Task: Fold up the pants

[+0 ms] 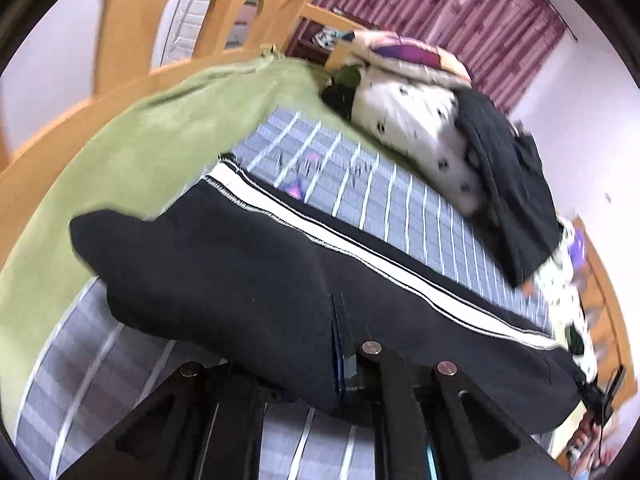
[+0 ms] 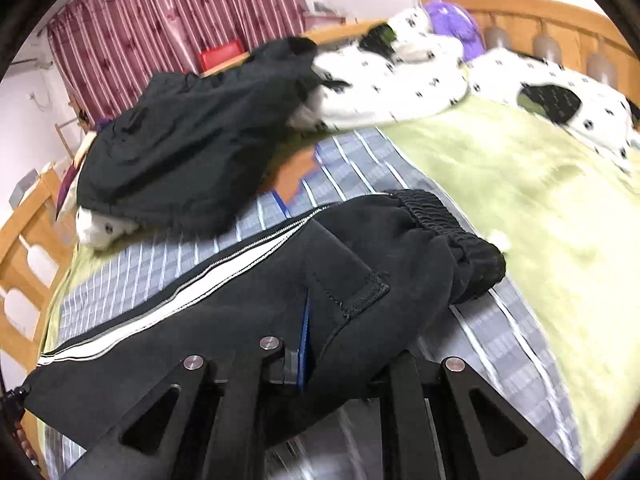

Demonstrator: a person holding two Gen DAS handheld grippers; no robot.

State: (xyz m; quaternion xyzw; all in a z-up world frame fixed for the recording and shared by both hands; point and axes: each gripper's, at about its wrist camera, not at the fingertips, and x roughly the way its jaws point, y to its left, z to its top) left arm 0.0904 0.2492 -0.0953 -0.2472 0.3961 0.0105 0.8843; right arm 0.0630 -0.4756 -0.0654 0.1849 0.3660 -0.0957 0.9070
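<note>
Black pants point(image 1: 240, 264) with a white side stripe point(image 1: 360, 252) hang stretched between both grippers above the bed. My left gripper point(image 1: 340, 340) is shut on the black fabric near the leg end, its blue pad edge showing in the fold. The loose cuff end point(image 1: 92, 228) droops to the left. In the right wrist view the pants point(image 2: 200, 320) run off to the left, and my right gripper point(image 2: 306, 320) is shut on the cloth beside a pocket seam point(image 2: 360, 292). The elastic waistband point(image 2: 452, 224) bunches just beyond it.
Under the pants lies a grey-blue striped sheet point(image 1: 400, 208) on a green blanket point(image 2: 520, 184). A black jacket point(image 2: 188, 140) and a white spotted duvet point(image 2: 400, 76) are heaped at the far side. A wooden bed frame point(image 1: 60, 136) rims the bed, with a maroon curtain point(image 2: 160, 20) behind.
</note>
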